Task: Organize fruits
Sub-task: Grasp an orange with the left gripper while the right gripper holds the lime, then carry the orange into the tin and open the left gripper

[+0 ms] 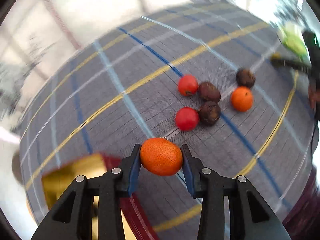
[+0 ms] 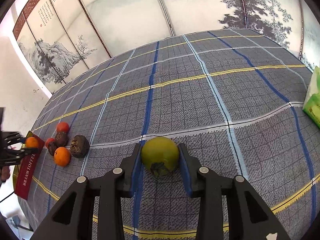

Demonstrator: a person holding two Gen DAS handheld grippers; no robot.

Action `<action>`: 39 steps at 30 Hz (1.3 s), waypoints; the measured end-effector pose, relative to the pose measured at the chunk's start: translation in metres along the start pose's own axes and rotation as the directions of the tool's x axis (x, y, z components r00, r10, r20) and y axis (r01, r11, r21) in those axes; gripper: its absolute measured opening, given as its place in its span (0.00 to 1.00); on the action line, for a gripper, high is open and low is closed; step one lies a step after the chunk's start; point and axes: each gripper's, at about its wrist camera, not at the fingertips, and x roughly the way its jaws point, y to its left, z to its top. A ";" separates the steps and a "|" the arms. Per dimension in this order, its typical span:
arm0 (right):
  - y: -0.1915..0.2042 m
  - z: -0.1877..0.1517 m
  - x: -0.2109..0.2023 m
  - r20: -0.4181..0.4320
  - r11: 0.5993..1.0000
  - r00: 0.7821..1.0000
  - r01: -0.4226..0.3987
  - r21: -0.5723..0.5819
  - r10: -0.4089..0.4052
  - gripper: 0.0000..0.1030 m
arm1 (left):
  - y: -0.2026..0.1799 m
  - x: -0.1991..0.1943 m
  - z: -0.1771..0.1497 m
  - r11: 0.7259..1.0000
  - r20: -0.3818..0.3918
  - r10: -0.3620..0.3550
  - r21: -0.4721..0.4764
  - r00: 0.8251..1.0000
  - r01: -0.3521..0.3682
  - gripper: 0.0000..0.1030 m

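Note:
My left gripper [image 1: 161,157] is shut on an orange tangerine [image 1: 161,156] and holds it above the checked tablecloth; it also shows far left in the right wrist view [image 2: 30,146]. My right gripper [image 2: 160,156] is shut on a green persimmon [image 2: 160,155] just over the cloth. On the cloth lie two red fruits [image 1: 187,85] [image 1: 187,118], three dark brown fruits [image 1: 209,91] [image 1: 209,113] [image 1: 245,78] and a second tangerine [image 1: 242,99]. The same pile shows in the right wrist view, around the tangerine [image 2: 62,156].
A red and gold box [image 2: 27,172] lies at the table's left edge, under my left gripper; it is blurred in the left wrist view [image 1: 80,170]. A green tissue pack [image 2: 314,96] sits at the right edge. A painted folding screen [image 2: 120,16] stands behind the table.

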 end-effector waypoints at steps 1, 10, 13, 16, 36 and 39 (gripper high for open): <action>0.000 0.000 0.000 0.000 1.000 1.000 0.000 0.000 0.000 0.34 | 0.000 -0.009 -0.007 0.999 0.014 0.016 -0.048 1.000 -0.015 0.39; 0.005 0.000 0.001 -0.004 0.999 1.000 0.029 -0.020 -0.029 0.34 | -0.027 -0.098 -0.068 0.939 0.135 0.222 -0.296 0.966 -0.174 0.39; 0.008 -0.001 0.001 -0.005 0.999 0.999 0.037 -0.025 -0.037 0.34 | -0.020 -0.115 -0.094 0.904 0.132 0.210 -0.405 0.969 -0.140 0.39; 0.010 -0.001 0.001 -0.006 0.998 0.999 0.050 -0.036 -0.050 0.34 | -0.019 -0.129 -0.117 0.874 0.119 0.238 -0.460 0.964 -0.159 0.39; 0.017 -0.002 0.002 -0.012 0.994 0.996 0.091 -0.066 -0.092 0.34 | 0.035 -0.092 -0.158 0.804 0.005 0.408 -0.477 0.913 -0.356 0.40; 0.018 -0.002 0.002 -0.012 0.994 0.996 0.090 -0.065 -0.091 0.34 | 0.047 -0.079 -0.159 0.796 -0.025 0.423 -0.468 0.906 -0.384 0.40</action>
